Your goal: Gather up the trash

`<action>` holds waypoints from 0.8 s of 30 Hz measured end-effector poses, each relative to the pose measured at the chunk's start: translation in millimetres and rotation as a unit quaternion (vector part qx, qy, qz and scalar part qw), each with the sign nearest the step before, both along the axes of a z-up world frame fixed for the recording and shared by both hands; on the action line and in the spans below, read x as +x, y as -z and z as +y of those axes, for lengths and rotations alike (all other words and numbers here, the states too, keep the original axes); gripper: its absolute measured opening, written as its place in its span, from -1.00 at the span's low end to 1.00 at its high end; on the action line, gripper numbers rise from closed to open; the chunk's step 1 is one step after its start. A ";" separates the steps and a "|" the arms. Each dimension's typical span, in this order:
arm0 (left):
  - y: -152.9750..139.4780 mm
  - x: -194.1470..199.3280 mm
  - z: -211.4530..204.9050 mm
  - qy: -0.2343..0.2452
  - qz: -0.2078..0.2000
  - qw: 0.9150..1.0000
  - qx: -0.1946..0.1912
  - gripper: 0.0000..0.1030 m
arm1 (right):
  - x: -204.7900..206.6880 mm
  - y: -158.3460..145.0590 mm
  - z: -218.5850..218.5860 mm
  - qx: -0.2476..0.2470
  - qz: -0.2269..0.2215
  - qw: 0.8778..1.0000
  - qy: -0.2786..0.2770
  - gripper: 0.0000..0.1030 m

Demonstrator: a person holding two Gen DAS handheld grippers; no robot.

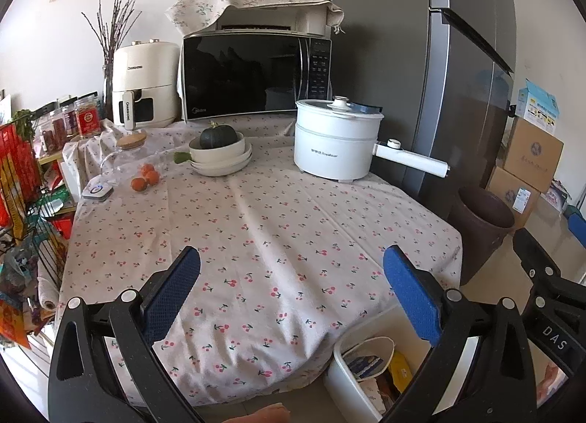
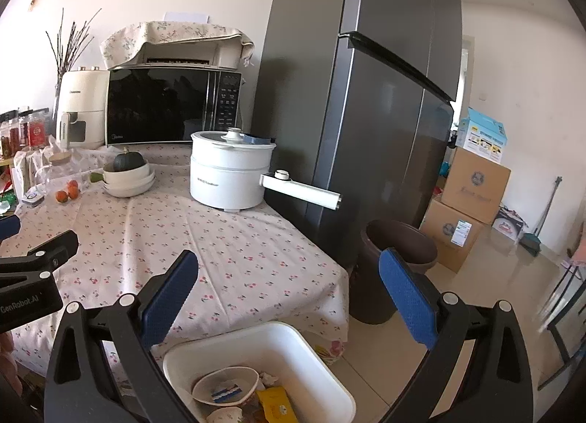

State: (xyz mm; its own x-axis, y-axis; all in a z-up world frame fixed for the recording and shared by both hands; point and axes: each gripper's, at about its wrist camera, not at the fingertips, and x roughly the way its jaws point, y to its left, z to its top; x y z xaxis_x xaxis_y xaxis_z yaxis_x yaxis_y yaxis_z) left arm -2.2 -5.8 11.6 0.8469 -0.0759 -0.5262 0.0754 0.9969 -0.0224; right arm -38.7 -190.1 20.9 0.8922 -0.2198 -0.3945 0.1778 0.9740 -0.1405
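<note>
Left tongs (image 1: 292, 282): jaws spread wide, nothing between the blue pads, held above the near part of the worktop.
Right tongs (image 2: 288, 285): jaws also wide apart and empty, held over the worktop's near right corner and the floor beside it.
Worktop (image 1: 278, 225): covered by a pale cloth printed with small red cherries; the near half is bare cloth.
White bin (image 2: 293, 340): stands on the floor against the worktop's near edge, below the right tongs.
Trash (image 2: 256, 392): lies inside the white bin; a paper cup (image 2: 225, 384) holding a blue-and-white scrap, a yellow packet (image 2: 273, 404) beside it, and crumpled paper.
Brown bin (image 2: 393, 265): dark, round, on the floor between the worktop's corner and the grey fridge (image 2: 366, 100).
Far end of worktop: a black microwave (image 1: 252, 75) draped on top with floral cloth, a cream air fryer (image 1: 143, 84) to its left, and a white electric pot (image 1: 335, 139) with a long handle pointing right.
Middle of worktop: stacked white bowls (image 1: 221, 157) with a dark green squash (image 1: 218, 136) in the top one.
Left side of worktop: three small oranges (image 1: 145, 177) near a glass jar with a cork lid (image 1: 131, 141).
Right background: stacked cardboard boxes (image 2: 465, 199) on the floor beyond the fridge.
</note>
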 end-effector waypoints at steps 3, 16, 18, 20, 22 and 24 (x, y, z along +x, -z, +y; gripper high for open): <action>1.0 0.1 -4.0 0.005 0.002 1.000 0.001 0.86 | -0.3 1.1 -3.6 -0.001 0.004 1.000 0.004 0.87; 4.2 0.2 -20.8 0.024 0.009 1.000 0.006 0.86 | 2.6 6.9 -13.0 -0.001 0.019 1.000 0.019 0.87; 4.4 -0.3 -22.2 0.025 0.009 1.000 0.006 0.86 | 2.7 7.5 -14.0 -0.002 0.020 1.000 0.020 0.87; 4.8 -0.6 -23.3 0.027 0.010 1.000 0.006 0.86 | 2.2 7.9 -14.9 -0.002 0.020 1.000 0.020 0.87; 4.7 -1.1 -24.4 0.029 0.010 1.000 0.005 0.86 | 2.6 8.4 -15.7 -0.002 0.020 1.000 0.021 0.87; 5.0 -1.8 -26.2 0.031 0.010 0.999 0.007 0.86 | 2.7 9.0 -16.9 -0.003 0.022 1.000 0.022 0.87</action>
State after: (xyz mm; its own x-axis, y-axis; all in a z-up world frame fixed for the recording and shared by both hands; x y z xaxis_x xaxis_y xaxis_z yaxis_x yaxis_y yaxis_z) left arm -3.9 -31.9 6.6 0.8302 -0.1208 -0.5442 0.1365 0.9906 -0.0115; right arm -36.0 -207.0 11.8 0.8633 -0.2612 -0.4319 0.2147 0.9644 -0.1541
